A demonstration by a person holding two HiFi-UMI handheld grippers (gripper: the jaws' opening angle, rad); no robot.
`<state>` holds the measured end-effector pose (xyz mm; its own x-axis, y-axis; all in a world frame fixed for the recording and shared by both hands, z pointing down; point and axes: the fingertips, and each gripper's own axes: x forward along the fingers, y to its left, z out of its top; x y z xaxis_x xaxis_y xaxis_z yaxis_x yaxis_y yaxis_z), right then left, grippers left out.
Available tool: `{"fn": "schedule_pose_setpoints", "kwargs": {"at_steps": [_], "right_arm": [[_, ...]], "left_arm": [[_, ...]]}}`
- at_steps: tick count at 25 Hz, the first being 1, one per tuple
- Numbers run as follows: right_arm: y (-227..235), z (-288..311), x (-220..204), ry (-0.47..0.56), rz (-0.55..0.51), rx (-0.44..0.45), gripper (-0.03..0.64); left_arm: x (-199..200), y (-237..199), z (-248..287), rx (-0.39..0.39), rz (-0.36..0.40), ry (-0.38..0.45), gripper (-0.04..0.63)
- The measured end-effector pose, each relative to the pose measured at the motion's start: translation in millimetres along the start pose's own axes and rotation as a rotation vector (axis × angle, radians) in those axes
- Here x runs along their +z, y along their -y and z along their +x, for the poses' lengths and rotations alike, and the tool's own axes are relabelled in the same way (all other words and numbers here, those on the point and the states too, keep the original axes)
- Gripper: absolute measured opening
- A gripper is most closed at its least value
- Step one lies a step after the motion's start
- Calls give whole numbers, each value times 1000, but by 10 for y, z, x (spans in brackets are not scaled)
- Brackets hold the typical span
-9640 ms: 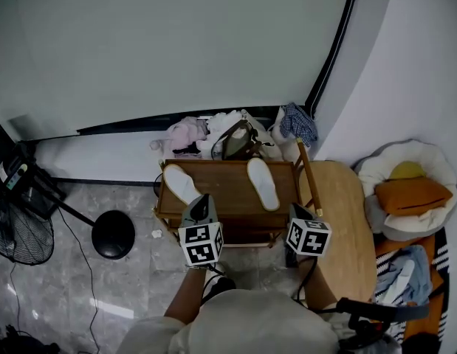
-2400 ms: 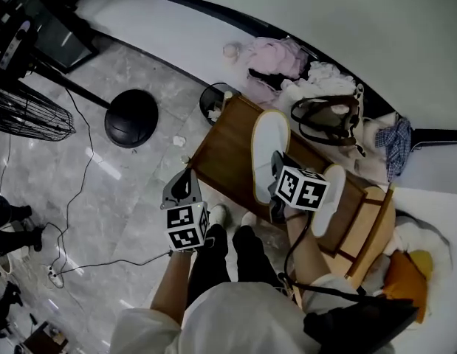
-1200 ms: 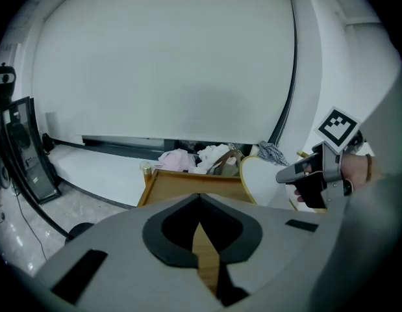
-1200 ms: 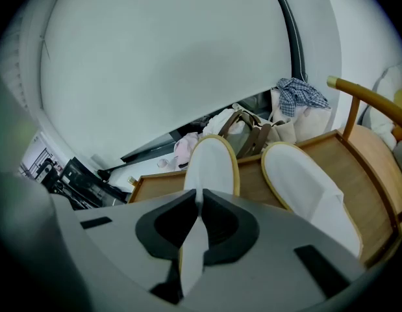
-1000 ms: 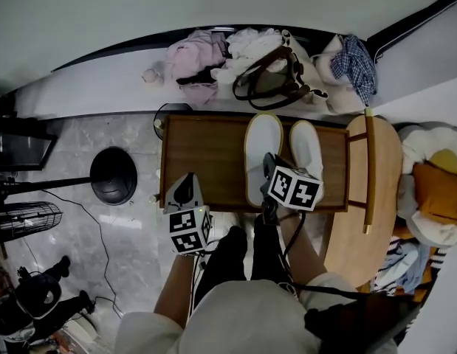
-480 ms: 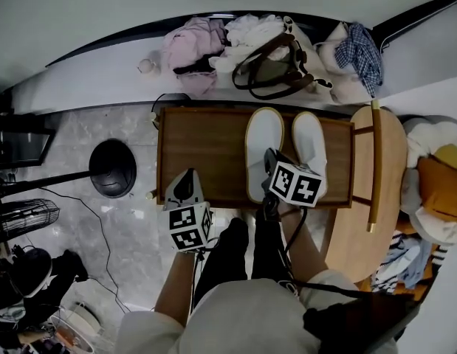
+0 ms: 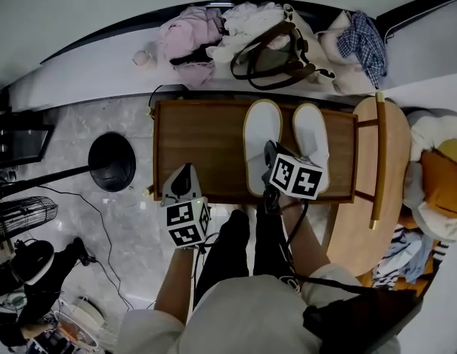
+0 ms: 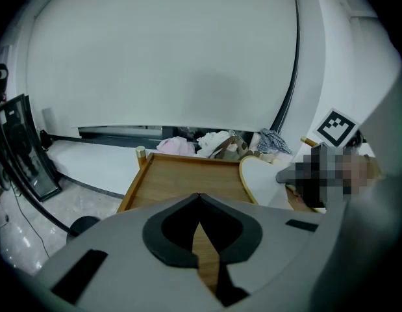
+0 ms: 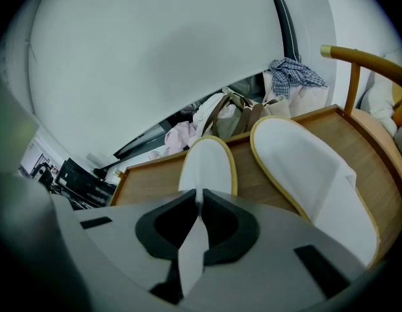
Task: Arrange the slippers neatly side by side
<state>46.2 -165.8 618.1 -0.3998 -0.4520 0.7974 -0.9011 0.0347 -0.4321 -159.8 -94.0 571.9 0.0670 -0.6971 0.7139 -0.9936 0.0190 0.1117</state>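
Two white slippers lie side by side, toes away from me, on the right half of the wooden tray table. My right gripper is shut on the heel end of the left slipper; in the right gripper view its jaws pinch that slipper, with the right slipper lying free beside it. The right slipper is touched by nothing. My left gripper hovers over the table's near left edge, shut and holding nothing, with bare wood ahead of it.
Clothes and a brown bag are heaped on the ledge behind the table. A wooden chair stands against the table's right side. A black round base and a fan stand on the marble floor at left. My legs are at the near edge.
The right gripper has sunk a little with the left slipper's heel in it. Both slippers stay side by side. The left gripper has kept its place.
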Motion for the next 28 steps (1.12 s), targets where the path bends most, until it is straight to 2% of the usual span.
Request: {"fn": "schedule_pose_setpoints", "kwargs": {"at_steps": [18, 25, 28], "right_arm": [[82, 35, -14, -4, -23, -14, 48], [31, 14, -11, 10, -35, 22, 51], [40, -38, 15, 14, -44, 12, 99]], "left_arm": [[-56, 143, 48, 0, -7, -15, 17], [-73, 147, 5, 8, -27, -10, 17], [-64, 163, -27, 11, -29, -4, 16]]}}
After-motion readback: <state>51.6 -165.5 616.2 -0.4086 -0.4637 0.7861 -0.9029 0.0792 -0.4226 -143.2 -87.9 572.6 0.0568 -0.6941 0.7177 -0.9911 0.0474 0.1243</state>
